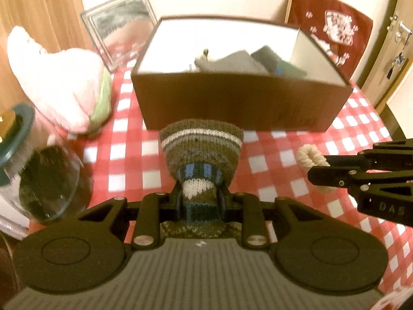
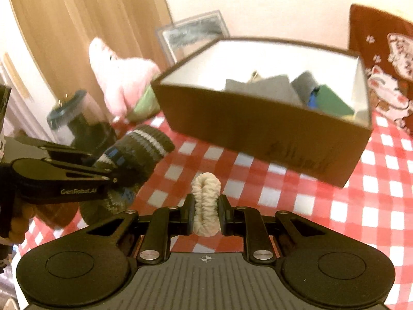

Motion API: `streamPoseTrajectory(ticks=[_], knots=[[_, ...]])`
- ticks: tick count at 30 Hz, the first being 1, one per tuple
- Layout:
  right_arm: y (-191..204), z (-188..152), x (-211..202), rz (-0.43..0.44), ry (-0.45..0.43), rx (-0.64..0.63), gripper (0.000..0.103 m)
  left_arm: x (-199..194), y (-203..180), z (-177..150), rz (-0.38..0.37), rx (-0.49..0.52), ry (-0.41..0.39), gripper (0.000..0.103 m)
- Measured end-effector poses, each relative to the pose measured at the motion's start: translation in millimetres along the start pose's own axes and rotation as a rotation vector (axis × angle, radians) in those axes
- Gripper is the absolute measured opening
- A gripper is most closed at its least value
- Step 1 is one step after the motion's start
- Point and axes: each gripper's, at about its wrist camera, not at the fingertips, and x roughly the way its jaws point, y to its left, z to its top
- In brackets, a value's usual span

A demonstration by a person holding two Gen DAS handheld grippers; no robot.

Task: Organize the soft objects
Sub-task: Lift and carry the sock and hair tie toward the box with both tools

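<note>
Knitted wool first: the left gripper (image 1: 198,196) pinches a striped brown, grey, white and blue knitted sock (image 1: 201,152), its fingers pressed on the narrow middle while the cuff end flares out ahead, clear of the worktop. Beside it, the right gripper (image 2: 206,210) is clamped on a cream ribbed fabric loop, a scrunchie by the look of it (image 2: 206,201), squeezed flat between the pads. Both items hang above the red-and-white checked cloth on the worktop (image 1: 296,186), short of the box. To the left, a clear glass jar with a dark green lid (image 1: 38,170), then a pink-and-green plush toy (image 1: 59,82) lying on the cloth. Beyond, the dark brown cardboard box with a white lining (image 1: 240,103) already holds several folded grey and green-blue soft pieces. Judgement: task partly done; sock and scrunchie seem bound for the box, and the plush toy is not yet put away. Behind the box, a silver picture frame (image 1: 121,23) and a red printed cushion (image 1: 333,25). Writing: "GenRobot.AI" on the left gripper's side in the right wrist view, "DAS" on the right gripper; faint lettering on the box front, illegible.
</note>
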Motion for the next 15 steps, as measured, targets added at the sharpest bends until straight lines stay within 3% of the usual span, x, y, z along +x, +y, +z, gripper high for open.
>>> streamPoseTrajectory(ticks=[15], knots=[[-16, 51, -32, -0.02, -0.143, 0.009, 0.019, -22, -8, 58, 0.003, 0.051, -0.141, 0.025]])
